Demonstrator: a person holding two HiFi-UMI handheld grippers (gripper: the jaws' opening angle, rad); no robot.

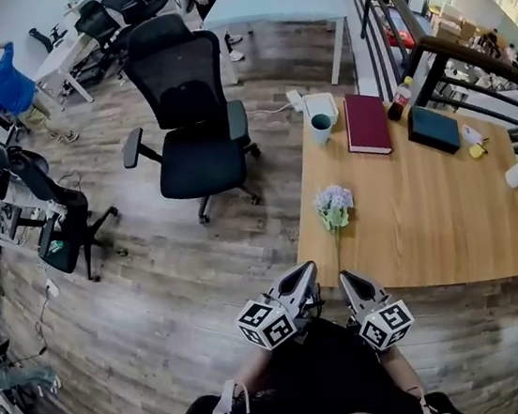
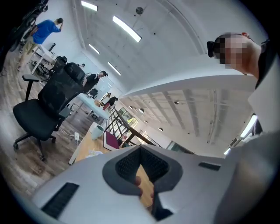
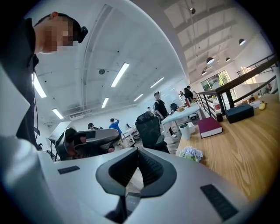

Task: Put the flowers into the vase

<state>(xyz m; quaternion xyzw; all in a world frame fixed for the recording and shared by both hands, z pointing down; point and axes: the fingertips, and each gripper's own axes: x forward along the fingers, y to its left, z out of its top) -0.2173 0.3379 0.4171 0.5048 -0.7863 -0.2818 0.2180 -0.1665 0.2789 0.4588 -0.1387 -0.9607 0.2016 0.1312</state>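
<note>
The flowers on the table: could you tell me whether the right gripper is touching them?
Apart. The right gripper view shows the flowers lying on the table well beyond the right gripper, whose shut jaws hold nothing.

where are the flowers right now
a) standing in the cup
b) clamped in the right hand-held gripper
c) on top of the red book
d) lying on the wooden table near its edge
d: the flowers lie flat on the wooden table close to its left edge in the head view, well short of the red book.
</note>
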